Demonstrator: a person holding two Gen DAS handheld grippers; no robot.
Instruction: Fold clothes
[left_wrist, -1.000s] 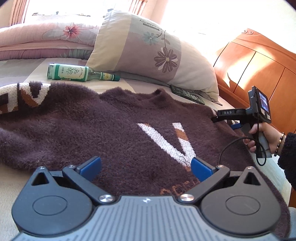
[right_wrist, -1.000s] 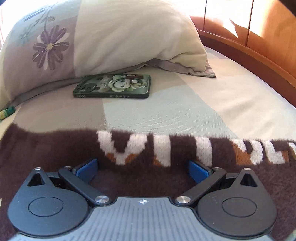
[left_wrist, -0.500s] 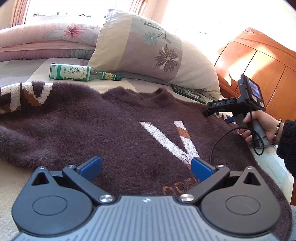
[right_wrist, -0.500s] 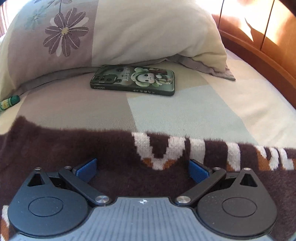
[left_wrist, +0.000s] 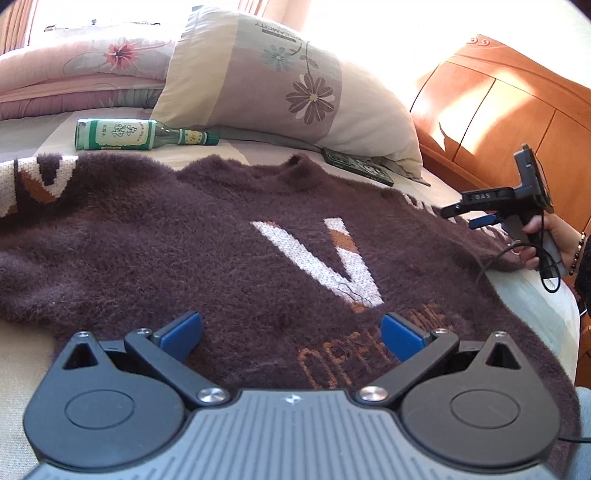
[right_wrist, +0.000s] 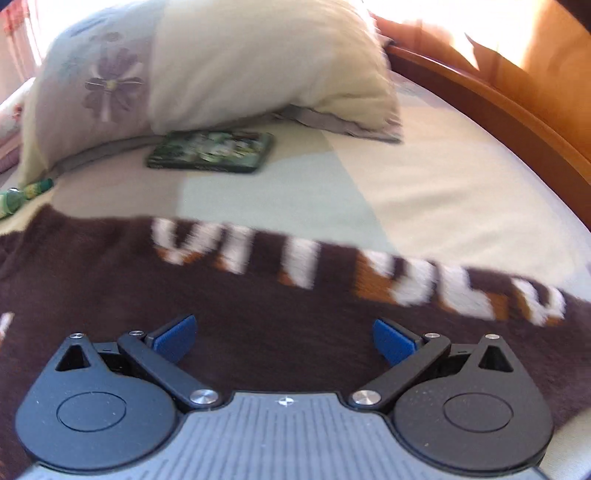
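Note:
A fuzzy dark brown sweater (left_wrist: 207, 251) with a white V and orange letters lies spread flat on the bed. My left gripper (left_wrist: 290, 334) is open and empty, low over the sweater's lower front. My right gripper (right_wrist: 282, 338) is open and empty over the sweater's right sleeve (right_wrist: 332, 280), which has a white and orange pattern. The right gripper also shows in the left wrist view (left_wrist: 476, 218), held by a hand at the sweater's right edge. The left sleeve (left_wrist: 33, 181) lies at the far left.
A green glass bottle (left_wrist: 140, 133) lies on the bed behind the sweater. A floral pillow (left_wrist: 288, 88) leans behind it, with a phone (right_wrist: 212, 152) in a green case beside it. A wooden headboard (left_wrist: 517, 122) runs along the right.
The right gripper has swung to the right along the sleeve, and its view is blurred by motion. The left gripper has held nearly still over the sweater's front.

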